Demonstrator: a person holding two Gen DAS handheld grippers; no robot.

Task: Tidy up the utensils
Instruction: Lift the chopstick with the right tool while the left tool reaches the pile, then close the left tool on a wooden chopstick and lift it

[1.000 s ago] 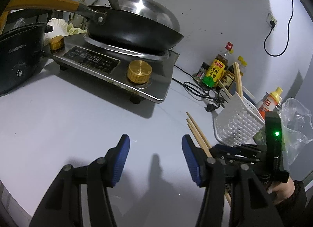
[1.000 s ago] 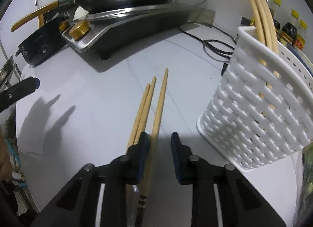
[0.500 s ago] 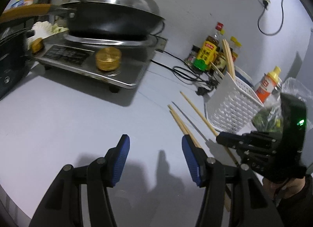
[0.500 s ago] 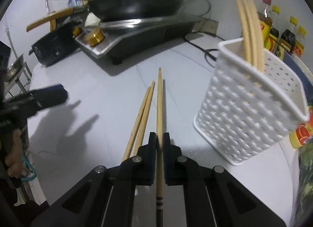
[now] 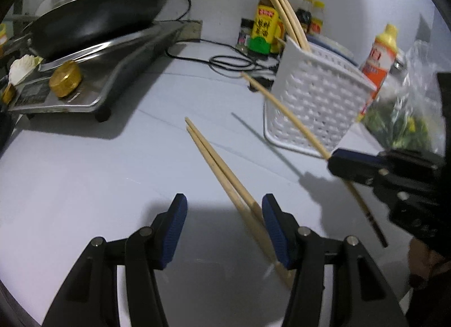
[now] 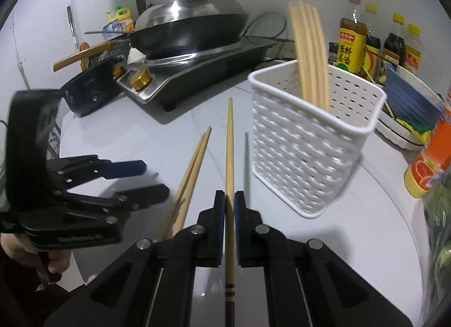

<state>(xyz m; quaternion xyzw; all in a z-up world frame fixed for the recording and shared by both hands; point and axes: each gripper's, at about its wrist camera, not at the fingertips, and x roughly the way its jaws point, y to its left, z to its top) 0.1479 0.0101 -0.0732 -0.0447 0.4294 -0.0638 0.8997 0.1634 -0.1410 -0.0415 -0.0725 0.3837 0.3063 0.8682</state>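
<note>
My right gripper [image 6: 229, 203] is shut on a single wooden chopstick [image 6: 229, 152], lifted off the counter with its tip pointing ahead, left of the white perforated basket [image 6: 307, 158]. That basket holds several upright chopsticks [image 6: 310, 59]. Two more chopsticks [image 5: 222, 172] lie side by side on the white counter; my left gripper [image 5: 224, 214] hangs open over their near ends, which run just inside its right finger. In the left wrist view the right gripper [image 5: 335, 162] holds its chopstick [image 5: 284, 110] in front of the basket [image 5: 315, 107].
An induction cooker [image 6: 197, 76] with a lidded black wok [image 6: 191, 25] stands at the back left. Sauce bottles [image 6: 352, 42] line the wall, with stacked dishes [image 6: 406, 118] behind the basket. An orange bottle [image 6: 428, 160] and a bag of greens [image 5: 406, 118] crowd the right. A black cable [image 5: 225, 59] trails across the counter.
My right gripper closed on one chopstick and lifted it off the counter toward the basket. My left gripper swung to the right until it hung over the two remaining chopsticks.
</note>
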